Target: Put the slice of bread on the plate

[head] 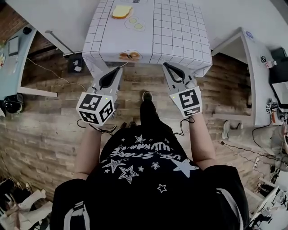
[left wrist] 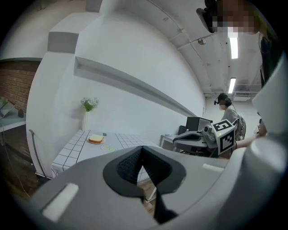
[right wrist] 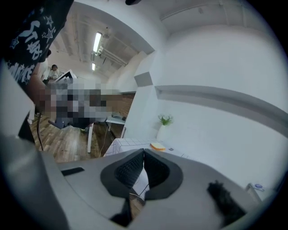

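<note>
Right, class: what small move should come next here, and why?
Probably carry the left gripper and right gripper forward over the table toward the slice of bread: both are shut, empty and only at the near edge, while the bread lies at the far end.

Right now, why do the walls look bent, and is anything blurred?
Head view: wide lens bows the table edges, evenly lit. Left gripper view: dark round border, ceiling light glares. Right gripper view: same curving, bread small but distinct.
</note>
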Available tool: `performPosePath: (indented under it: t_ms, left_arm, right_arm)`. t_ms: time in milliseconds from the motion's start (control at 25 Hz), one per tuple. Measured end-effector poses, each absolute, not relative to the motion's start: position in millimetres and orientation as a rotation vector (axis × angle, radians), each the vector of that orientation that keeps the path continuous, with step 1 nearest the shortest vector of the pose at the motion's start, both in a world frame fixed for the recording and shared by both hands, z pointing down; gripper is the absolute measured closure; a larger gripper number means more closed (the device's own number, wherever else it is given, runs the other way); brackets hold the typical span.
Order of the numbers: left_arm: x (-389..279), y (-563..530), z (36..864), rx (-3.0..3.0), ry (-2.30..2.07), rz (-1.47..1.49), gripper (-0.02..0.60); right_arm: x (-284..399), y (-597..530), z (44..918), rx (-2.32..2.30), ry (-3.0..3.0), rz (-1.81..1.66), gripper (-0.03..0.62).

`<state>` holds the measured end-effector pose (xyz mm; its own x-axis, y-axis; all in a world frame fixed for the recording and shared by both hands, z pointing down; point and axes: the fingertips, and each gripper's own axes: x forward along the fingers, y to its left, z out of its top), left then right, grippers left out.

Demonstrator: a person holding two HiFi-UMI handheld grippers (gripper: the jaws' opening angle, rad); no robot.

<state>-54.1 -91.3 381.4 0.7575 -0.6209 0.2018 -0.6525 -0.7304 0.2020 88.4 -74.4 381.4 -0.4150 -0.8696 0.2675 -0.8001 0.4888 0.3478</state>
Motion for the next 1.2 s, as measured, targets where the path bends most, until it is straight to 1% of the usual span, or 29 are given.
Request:
performPosePath:
  t_ms: [360,680,1200]
  left_arm:
    - [-60,-43,377,2.737,-0.930,0.153,0.572]
    - [-52,-19,365,2.765,-0.921,0.124,0.572]
    - [-9,42,362,2.721,-1.008,0.135,0.572]
  right_arm:
    - [90,-11,371,1.477,-2.244,-0.237,0.580]
    - [105,17,357,1.509,-2.214,-0.268,0.580]
    - [139,77,360,1.467,-2.322,-0.217,0.580]
